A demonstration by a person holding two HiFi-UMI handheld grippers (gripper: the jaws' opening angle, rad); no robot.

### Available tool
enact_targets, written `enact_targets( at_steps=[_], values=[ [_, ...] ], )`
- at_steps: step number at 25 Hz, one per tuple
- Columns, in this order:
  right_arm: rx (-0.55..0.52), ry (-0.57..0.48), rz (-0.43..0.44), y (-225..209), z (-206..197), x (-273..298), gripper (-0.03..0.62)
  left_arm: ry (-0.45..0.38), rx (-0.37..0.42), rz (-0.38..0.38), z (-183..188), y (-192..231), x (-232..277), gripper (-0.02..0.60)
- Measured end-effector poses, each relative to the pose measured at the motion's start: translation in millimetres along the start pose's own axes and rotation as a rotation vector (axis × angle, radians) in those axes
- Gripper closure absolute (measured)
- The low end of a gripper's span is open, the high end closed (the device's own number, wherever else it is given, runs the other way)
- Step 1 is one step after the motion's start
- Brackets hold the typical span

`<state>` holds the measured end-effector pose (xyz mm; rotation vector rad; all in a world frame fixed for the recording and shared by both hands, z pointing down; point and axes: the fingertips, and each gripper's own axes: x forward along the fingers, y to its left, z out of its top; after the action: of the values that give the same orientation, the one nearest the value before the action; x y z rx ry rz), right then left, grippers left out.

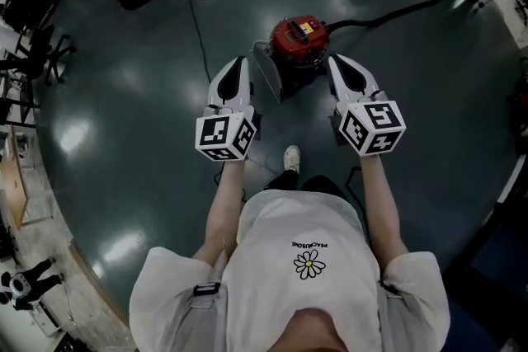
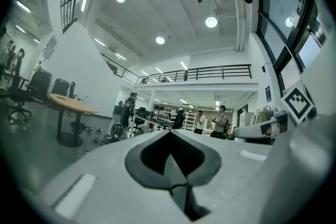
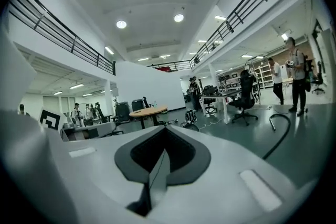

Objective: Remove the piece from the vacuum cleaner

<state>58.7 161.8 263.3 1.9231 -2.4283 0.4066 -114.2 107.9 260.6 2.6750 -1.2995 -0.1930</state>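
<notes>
Step in hand: approach, nothing grasped yet. My left hand-held gripper [image 1: 239,66] and right hand-held gripper [image 1: 337,63] point forward, each with jaws together and nothing between them.

The vacuum cleaner [image 1: 299,41] sits on the surface [image 1: 124,95] at my 12 o'clock, untouched. Its body is round and red, a hard glossy shell with a dark top fitting. A black hose [image 1: 396,7] curves off toward 2 o'clock. A pale, thin, curved panel [image 1: 266,72] stands at its 8 o'clock side. This is possibly the piece, but it is too small to be sure.

Next move as I judge it: lower both hands, part the jaws, steady the body with one, pull with the other. The surface is smooth, dark and reflective.
</notes>
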Motion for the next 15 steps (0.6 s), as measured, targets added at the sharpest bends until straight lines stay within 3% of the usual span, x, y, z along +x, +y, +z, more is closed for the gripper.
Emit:
enact_targets(
  at_steps=[7,15],
  values=[
    [-0.069,0.062,-0.013,-29,4,48,0.571,0.026,-0.04,0.026,-13,29,51,0.581],
    [-0.168,0.134,0.081,-52,-7,120,0.571,0.066,-0.058,0.083,-35,51,95,0.581]
  ],
)
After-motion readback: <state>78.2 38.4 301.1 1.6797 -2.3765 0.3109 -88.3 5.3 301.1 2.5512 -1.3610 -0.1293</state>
